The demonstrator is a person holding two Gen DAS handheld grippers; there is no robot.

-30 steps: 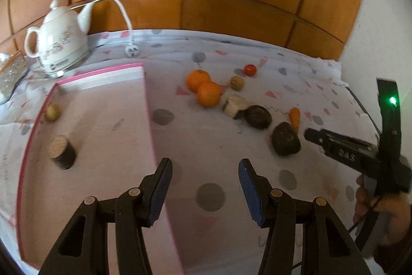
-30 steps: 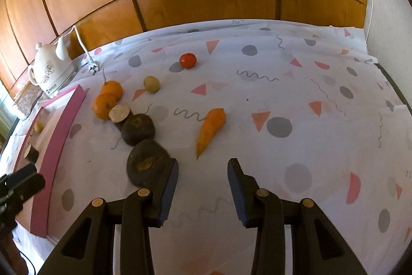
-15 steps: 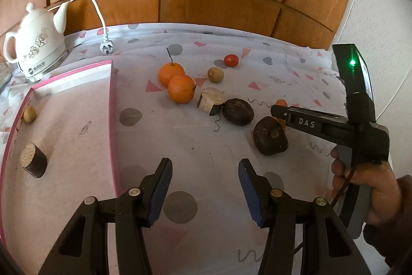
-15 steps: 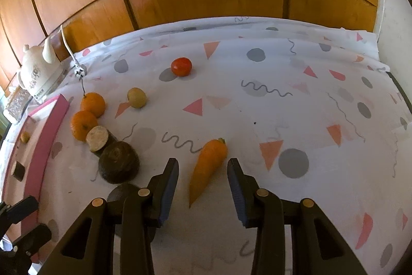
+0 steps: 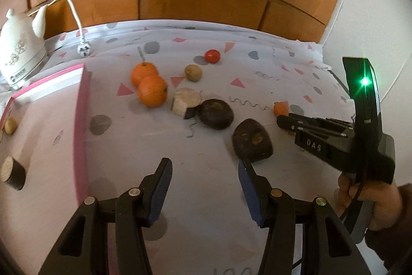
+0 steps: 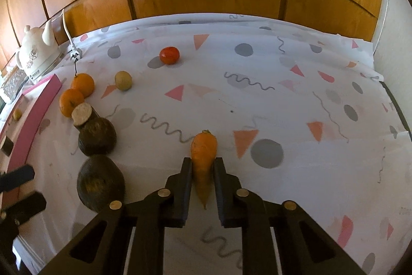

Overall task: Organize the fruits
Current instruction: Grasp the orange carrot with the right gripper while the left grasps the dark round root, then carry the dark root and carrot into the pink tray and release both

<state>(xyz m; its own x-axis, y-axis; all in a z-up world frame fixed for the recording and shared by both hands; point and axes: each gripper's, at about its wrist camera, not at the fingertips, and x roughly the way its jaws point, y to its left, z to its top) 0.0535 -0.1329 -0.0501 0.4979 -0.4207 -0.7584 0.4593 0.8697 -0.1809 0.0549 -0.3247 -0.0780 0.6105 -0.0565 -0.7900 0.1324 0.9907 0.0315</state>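
Observation:
My right gripper [image 6: 202, 166] is shut on an orange carrot [image 6: 203, 153] lying on the patterned tablecloth; it also shows in the left wrist view [image 5: 285, 120], with the carrot's end [image 5: 281, 108] visible beyond it. My left gripper [image 5: 204, 172] is open and empty above the cloth, beside a dark root [image 5: 252, 141]. Two oranges [image 5: 150, 84], a cut pale-faced root [image 5: 186, 102], another dark root [image 5: 216, 114], a small potato [image 5: 193, 72] and a tomato [image 5: 212, 56] lie farther back.
A pink-edged board [image 5: 79, 120] lies at the left with a small potato [image 5: 10, 125] and a cut root piece [image 5: 13, 173] on it. A white kettle [image 5: 18, 50] with cord and plug [image 5: 83, 50] stands at the back left. Wooden panels form the back wall.
My right gripper moved forward over the carrot and closed on it. My left gripper shifted right, away from the board, and stayed open.

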